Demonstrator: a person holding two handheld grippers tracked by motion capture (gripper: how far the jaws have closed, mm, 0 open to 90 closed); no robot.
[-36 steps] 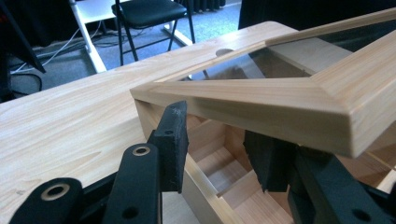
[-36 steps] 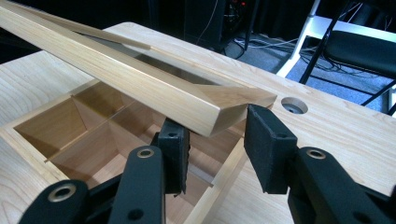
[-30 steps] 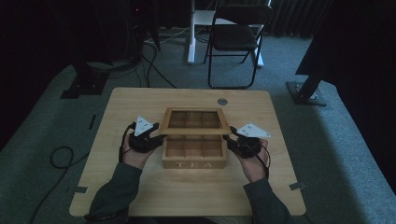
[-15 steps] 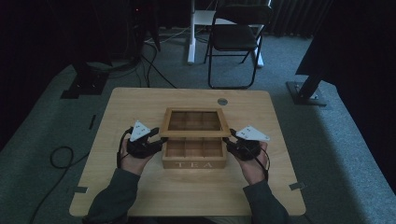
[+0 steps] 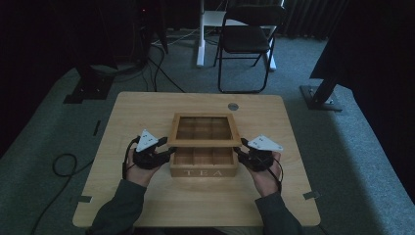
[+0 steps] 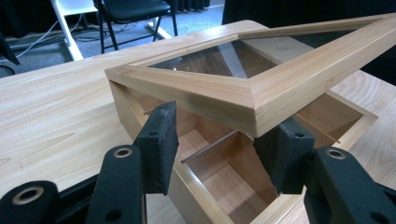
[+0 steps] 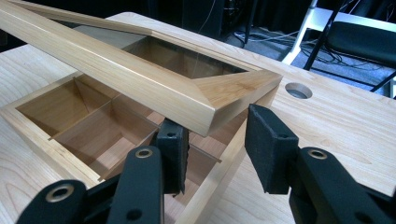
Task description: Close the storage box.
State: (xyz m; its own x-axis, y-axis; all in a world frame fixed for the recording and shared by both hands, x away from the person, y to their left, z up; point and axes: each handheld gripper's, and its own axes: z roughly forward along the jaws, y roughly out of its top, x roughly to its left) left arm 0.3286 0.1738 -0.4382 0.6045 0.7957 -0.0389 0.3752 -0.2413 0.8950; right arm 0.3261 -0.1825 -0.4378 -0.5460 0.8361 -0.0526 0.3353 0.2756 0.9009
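Tea box (image 5: 203,165) sits mid-surface (image 5: 147,105), long axis running left-right across the person's view, "TEA" face toward the person. Lid (image 5: 204,130) is raised at the front and tilted back on the far edge, glass pane up; divided compartments exposed beneath. Left gripper (image 5: 164,153) at the lid's front-left corner, fingers (image 6: 161,140) spread wide either side of that corner, one low inside the box by a divider. Right gripper (image 5: 241,152) at the front-right corner, fingers (image 7: 268,147) likewise wide apart, corner sitting over the gap. Can't tell whether either pad actually touches the wood.
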